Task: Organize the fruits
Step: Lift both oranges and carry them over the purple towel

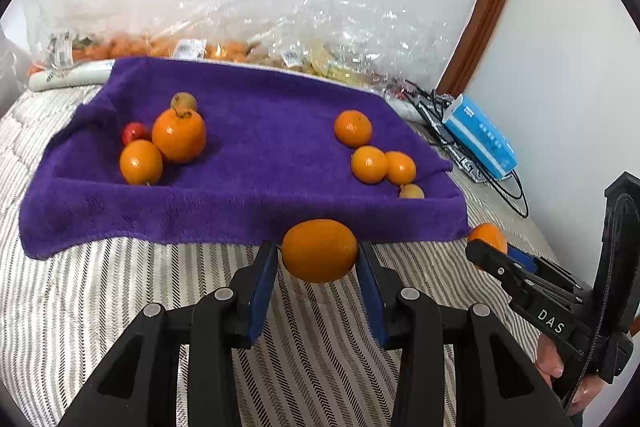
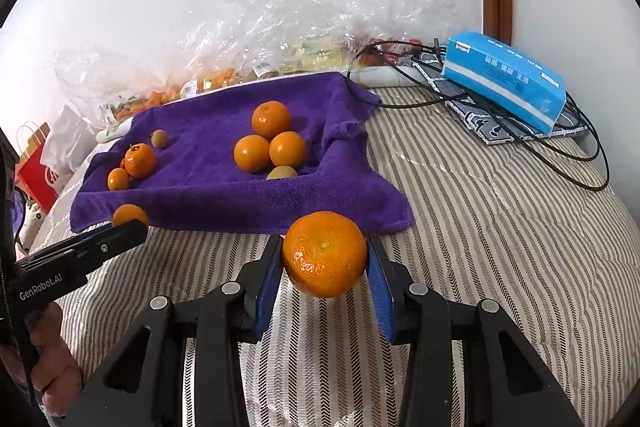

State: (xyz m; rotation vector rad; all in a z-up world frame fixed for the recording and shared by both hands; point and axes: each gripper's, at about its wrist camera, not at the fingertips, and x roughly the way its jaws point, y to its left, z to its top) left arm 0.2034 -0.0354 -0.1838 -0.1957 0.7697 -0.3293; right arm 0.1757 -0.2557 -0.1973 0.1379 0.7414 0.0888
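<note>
1. The left claw is closed partway on an oval orange fruit; its blue pads press the fruit's two sides, and the fruit hangs above the striped bed cover, just short of the near hem of the purple towel.
2. The right claw grips a round mandarin the same way, also above the bed cover and just before the towel's near edge.
3. On the towel lie two clusters, well apart: a left group of oranges with a small red fruit, and a right group of three oranges with a small yellowish fruit.
4. Clear plastic bags of fruit lie behind the towel against the wall.
5. A blue box rests on cables to the right.
</note>
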